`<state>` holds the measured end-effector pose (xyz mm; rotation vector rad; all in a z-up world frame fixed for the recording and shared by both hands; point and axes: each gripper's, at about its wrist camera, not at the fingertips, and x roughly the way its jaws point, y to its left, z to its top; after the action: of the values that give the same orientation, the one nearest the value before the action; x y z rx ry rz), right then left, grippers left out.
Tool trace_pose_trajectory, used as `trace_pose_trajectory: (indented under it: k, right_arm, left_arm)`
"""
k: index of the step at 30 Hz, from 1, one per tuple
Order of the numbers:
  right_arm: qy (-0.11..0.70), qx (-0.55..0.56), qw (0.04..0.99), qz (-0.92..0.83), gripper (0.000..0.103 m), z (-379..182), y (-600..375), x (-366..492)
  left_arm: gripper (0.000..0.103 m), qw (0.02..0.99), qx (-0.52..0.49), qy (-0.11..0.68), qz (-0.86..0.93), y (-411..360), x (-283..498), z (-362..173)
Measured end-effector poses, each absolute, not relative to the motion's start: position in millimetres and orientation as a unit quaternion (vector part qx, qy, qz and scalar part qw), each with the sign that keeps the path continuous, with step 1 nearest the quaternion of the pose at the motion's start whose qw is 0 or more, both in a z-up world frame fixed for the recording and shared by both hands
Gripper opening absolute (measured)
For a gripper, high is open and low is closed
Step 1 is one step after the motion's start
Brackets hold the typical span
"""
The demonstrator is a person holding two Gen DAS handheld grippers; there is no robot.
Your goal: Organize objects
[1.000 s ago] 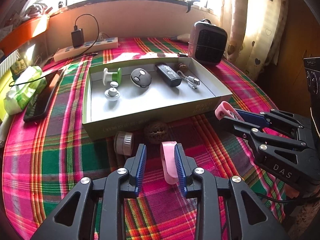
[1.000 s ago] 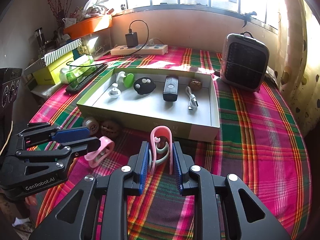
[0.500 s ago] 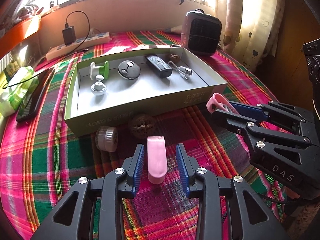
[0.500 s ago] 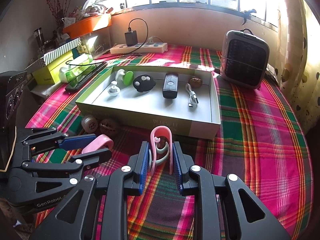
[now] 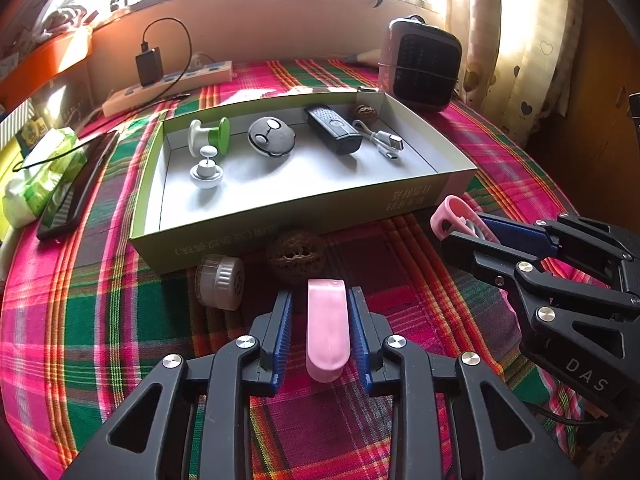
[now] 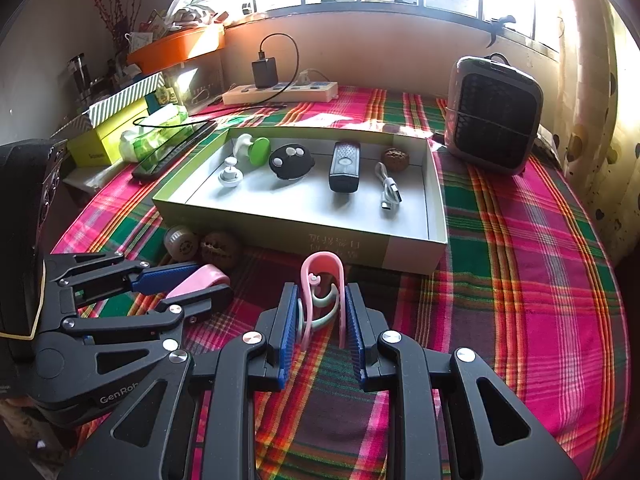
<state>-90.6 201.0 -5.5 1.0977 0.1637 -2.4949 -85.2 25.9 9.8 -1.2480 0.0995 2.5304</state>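
A: What do you have in your left wrist view?
B: You see six things in the box (image 5: 224,236): two spinners, a round fob, a black remote, a cable and a walnut. In front of it, on the plaid tabletop (image 5: 80,300), sit one more walnut (image 5: 295,255) and one cap (image 5: 220,287). Your left gripper (image 5: 320,326) has the pink clip (image 5: 327,330) between its jaws, which stand slightly open with a sliver of gap each side. A second ago the clip leaned against your right pad; now it lies centred and the jaws have narrowed.

A: And the right wrist view?
B: Same six in the box (image 6: 280,228). Your right gripper (image 6: 321,322) is closed on one pink hook (image 6: 322,280), upright, just before the box wall, unchanged since a second ago. Your left gripper (image 6: 198,286) lies beside it.
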Motion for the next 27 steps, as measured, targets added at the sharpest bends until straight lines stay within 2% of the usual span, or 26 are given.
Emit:
trace_pose_trajectory:
  k: [3,16,27]
  right_arm:
    - [0.059,0.394,0.204,-0.894,0.024,-6,200,-90]
    - [0.060,0.395,0.205,-0.894,0.024,-6,198,-89]
    - [0.057,0.386,0.210,-0.897,0.025,4,197,-88]
  left_arm:
    - [0.016,0.157,-0.438,0.029,0.885,24,-86,10]
    - [0.016,0.156,-0.436,0.026,0.886,21,-85,11]
    - [0.016,0.159,-0.414,0.021,0.896,18,-82,31]
